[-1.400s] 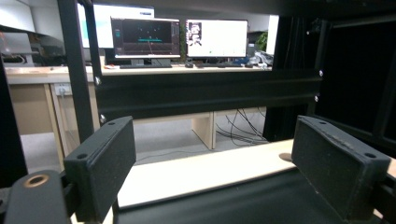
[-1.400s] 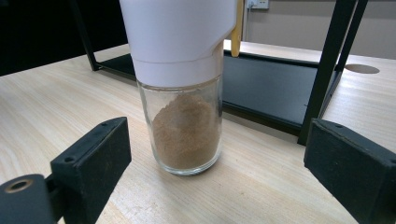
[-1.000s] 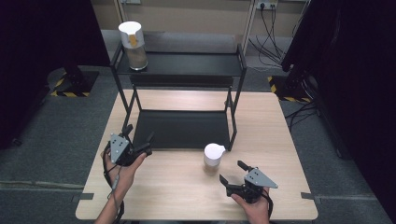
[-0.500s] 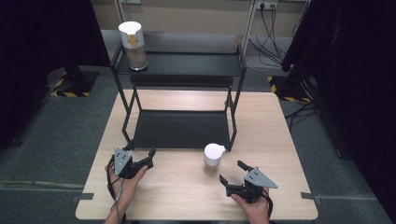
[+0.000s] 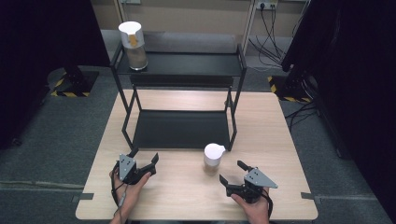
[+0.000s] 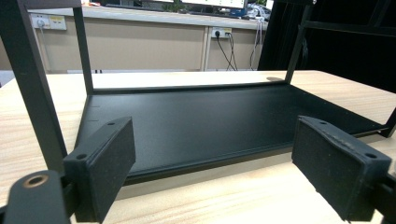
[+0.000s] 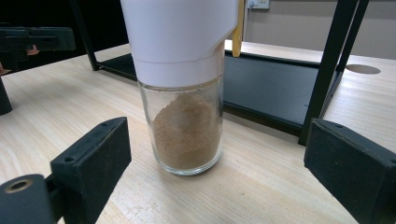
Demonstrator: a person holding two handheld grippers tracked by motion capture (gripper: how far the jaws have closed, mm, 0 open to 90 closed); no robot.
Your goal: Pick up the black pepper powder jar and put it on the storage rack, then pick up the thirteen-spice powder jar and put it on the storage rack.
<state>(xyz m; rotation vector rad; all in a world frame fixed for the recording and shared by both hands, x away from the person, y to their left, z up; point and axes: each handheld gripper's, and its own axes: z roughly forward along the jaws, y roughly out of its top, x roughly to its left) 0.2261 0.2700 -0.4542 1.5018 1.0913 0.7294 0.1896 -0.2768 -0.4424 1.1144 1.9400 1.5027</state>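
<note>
Both jaw pairs stand spread with nothing between the pads. The right gripper (image 5: 232,174) rests near the front edge of the tabletop (image 5: 289,140), right of centre, its jaws aimed at the jar (image 5: 213,158) just ahead of it; in the right gripper view the jar (image 7: 186,84) stands upright between the two pads, apart from both (glass body, brown powder inside, white cap). The left gripper (image 5: 144,161) lies toward the front-left corner and faces the lower shelf of the black rack (image 5: 182,128). Against the pictures from a second ago, the left gripper has dropped back toward the front edge, while the right gripper and jar have not shifted. Judgement: the left hand has cleared the area, so the pending step is the right-hand grasp of the jar. A second jar (image 5: 131,44) occupies the left end of the upper shelf.
</note>
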